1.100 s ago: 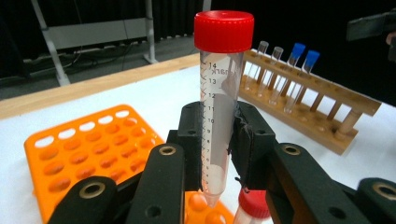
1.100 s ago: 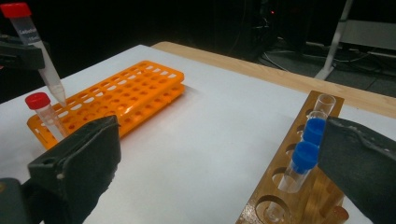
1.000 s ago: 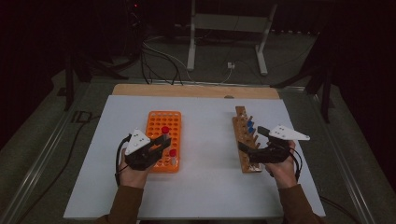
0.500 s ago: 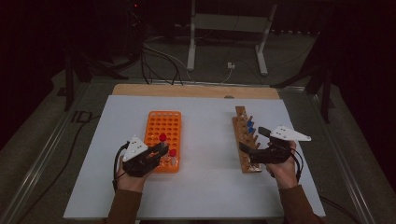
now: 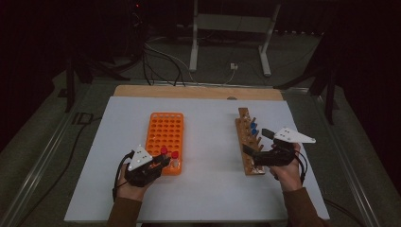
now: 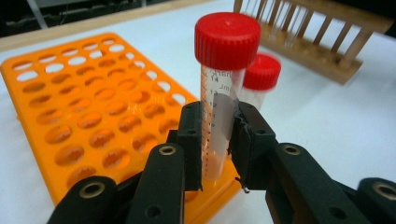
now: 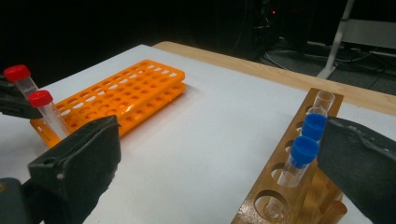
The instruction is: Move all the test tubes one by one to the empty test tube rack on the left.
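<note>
White desk (image 5: 208, 189) under a dark room: from above, the left gripper (image 5: 163, 162) sits at the orange rack's (image 5: 165, 135) near end. Its own view shows both jaws clamped on a clear red-capped tube (image 6: 223, 93) — lower end hidden behind the jaws — beside a second tube (image 6: 259, 79). Right gripper (image 7: 219, 158) gapes empty; wooden rack (image 7: 289, 186) holds blue-capped tubes (image 7: 303, 151).

dim room, dark surroundings; bright white table (image 5: 208, 189), near jaws blurred.
</note>
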The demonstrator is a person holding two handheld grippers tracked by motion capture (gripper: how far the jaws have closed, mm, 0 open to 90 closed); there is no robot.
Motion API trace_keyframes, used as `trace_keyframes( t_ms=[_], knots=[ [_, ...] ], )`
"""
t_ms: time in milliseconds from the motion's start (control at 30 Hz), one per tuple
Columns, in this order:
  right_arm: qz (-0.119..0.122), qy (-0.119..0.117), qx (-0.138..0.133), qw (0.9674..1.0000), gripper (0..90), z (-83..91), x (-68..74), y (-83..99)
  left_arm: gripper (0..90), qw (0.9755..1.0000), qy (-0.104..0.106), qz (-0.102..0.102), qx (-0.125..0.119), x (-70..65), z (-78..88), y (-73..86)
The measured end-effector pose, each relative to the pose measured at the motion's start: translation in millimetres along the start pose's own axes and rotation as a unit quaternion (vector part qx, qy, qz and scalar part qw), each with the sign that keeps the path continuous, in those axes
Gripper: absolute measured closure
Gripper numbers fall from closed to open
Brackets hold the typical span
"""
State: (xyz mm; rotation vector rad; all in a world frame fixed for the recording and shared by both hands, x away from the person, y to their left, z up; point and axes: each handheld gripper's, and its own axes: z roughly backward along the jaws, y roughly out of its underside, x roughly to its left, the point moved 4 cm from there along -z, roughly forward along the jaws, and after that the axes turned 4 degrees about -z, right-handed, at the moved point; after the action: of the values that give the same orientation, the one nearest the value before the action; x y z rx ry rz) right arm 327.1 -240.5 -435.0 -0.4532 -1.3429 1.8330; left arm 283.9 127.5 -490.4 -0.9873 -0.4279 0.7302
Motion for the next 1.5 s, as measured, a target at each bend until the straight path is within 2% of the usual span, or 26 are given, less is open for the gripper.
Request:
trace_keyframes(
  t_ms=[200, 300, 467, 700, 800, 933, 1133, 1267, 1500],
  knots=[
    [0.002, -0.002, 0.002, 1.0, 0.3, -1.1, 1.5, 0.2, 74.7, 0.9993, -0.002, -0.014, 0.035, -2.9, -8.0, 6.3],
    [0.001, -0.002, 0.002, 1.0, 0.3, -1.2, 1.2, 0.6, 74.7, 0.9988, -0.005, -0.018, 0.045, -3.8, -10.7, 7.6],
    [0.002, -0.003, 0.004, 1.0, 0.3, -1.9, 1.4, 0.9, 74.6, 0.9981, -0.006, -0.023, 0.058, -5.0, -14.4, 9.4],
    [0.003, -0.004, 0.005, 1.0, 0.3, -3.0, 2.6, 1.3, 73.3, 0.9981, -0.001, -0.022, 0.058, -4.6, -14.5, 10.0],
    [0.004, -0.004, 0.004, 1.0, 0.3, -2.7, 2.4, 1.1, 64.3, 0.9984, 0.005, -0.022, 0.052, -6.1, -13.1, 9.5],
    [0.003, -0.004, 0.004, 1.0, 0.3, -2.5, 1.9, 1.0, 53.5, 0.9991, 0.014, -0.021, 0.032, -8.2, -8.7, 5.6],
    [0.005, -0.001, 0.005, 1.0, 0.3, -3.6, 0.4, 0.6, 35.9, 0.9996, 0.026, 0.004, -0.009, -3.0, 0.7, 1.1],
    [0.007, 0.009, 0.01, 0.9999, 0.3, -7.3, -6.4, 0.5, 32.7, 0.998, 0.032, 0.032, -0.044, 4.1, 8.0, -3.1],
    [0.005, 0.025, 0.025, 0.9994, 1.8, -15.4, -23.0, 4.8, 29.4, 0.9955, 0.018, 0.049, -0.079, 12.9, 17.3, -15.6]
  ],
)
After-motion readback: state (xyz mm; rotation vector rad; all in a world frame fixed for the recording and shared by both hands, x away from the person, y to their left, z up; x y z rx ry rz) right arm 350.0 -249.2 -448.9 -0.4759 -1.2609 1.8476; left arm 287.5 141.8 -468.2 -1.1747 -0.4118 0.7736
